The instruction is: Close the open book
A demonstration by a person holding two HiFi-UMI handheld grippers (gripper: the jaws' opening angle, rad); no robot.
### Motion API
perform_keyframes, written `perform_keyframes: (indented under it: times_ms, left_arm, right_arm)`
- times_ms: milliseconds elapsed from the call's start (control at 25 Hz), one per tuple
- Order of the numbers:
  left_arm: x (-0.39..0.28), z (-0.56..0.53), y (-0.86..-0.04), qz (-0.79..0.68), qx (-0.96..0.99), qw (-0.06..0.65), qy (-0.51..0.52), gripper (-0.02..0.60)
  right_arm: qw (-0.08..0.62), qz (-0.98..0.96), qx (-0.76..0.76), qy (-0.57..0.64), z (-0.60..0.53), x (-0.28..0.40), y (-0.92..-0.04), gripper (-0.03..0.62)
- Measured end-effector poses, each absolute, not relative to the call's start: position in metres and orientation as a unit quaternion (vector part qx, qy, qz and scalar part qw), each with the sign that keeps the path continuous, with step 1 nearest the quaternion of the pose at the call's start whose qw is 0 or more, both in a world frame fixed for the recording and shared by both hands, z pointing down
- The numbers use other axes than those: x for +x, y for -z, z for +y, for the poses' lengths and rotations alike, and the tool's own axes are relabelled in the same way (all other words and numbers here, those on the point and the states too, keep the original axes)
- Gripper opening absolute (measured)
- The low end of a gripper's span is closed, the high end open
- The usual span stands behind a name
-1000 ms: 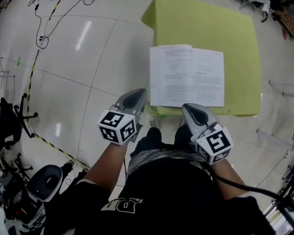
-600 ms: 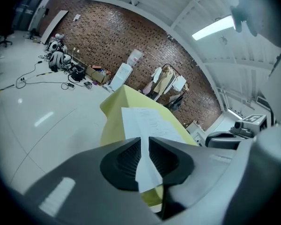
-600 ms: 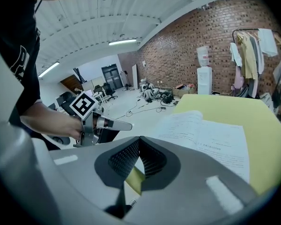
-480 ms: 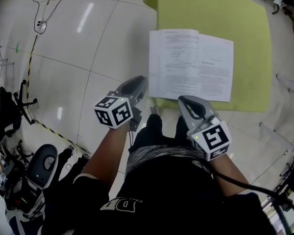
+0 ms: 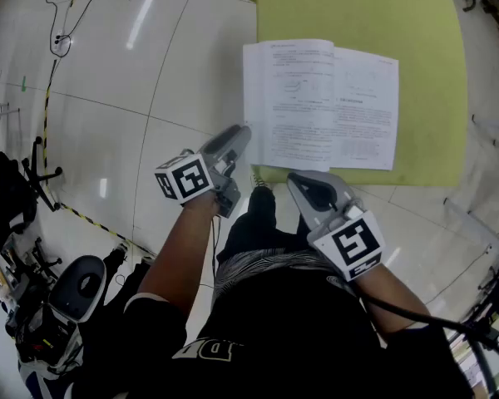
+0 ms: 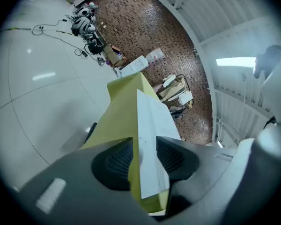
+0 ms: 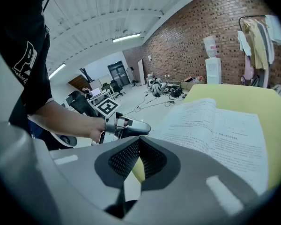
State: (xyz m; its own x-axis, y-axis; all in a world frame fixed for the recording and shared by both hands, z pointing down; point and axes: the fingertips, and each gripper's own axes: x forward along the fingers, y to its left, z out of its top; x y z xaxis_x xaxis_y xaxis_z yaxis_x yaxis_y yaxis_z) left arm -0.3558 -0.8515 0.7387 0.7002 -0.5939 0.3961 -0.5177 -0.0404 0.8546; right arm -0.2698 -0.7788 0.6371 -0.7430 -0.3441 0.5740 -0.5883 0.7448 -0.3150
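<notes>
The open book (image 5: 320,105) lies flat on the yellow-green table (image 5: 358,15), white printed pages up. My left gripper (image 5: 241,133) sits at the book's near-left corner. In the left gripper view it (image 6: 144,140) is open, its jaws have just been opening, and the edges of the book (image 6: 152,121) and table (image 6: 119,111) run between the pads; no pad presses on them. My right gripper (image 5: 294,179) hovers at the table's near edge, just short of the book's lower margin. Its fingertips (image 7: 139,142) meet, with nothing held, and the book (image 7: 215,135) spreads ahead of it.
Glossy white floor surrounds the table. Cables (image 5: 58,40) and a yellow-black tape line (image 5: 46,115) cross it on the left. Dark equipment (image 5: 8,198) and a white device (image 5: 79,285) stand at lower left. A metal frame (image 5: 491,131) flanks the table's right side.
The left gripper has rolled and come forward to the book's near-left corner. The right gripper has shifted slightly left along the table's near edge. The book lies as before.
</notes>
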Motion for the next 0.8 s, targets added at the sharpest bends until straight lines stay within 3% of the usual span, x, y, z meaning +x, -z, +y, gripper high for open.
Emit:
perform_keyframes:
  times_ms: [400,520,800]
  left_arm:
    - [-0.337,-0.839,-0.753,-0.345,0.712,0.609,0.051,0.179]
    - [-0.333,-0.841,-0.745,-0.338,0.725,0.598,0.047,0.125]
    - [-0.337,-0.840,-0.730,-0.344,0.740,0.577,0.025,0.084]
  right_arm:
    - [0.237,-0.896,0.269,-0.261,-0.784,-0.261,-0.638,0.006]
    - [0.238,-0.896,0.269,-0.260,-0.785,-0.257,-0.639,0.008]
    - [0.231,-0.898,0.272,-0.259,-0.785,-0.248,-0.633,0.006]
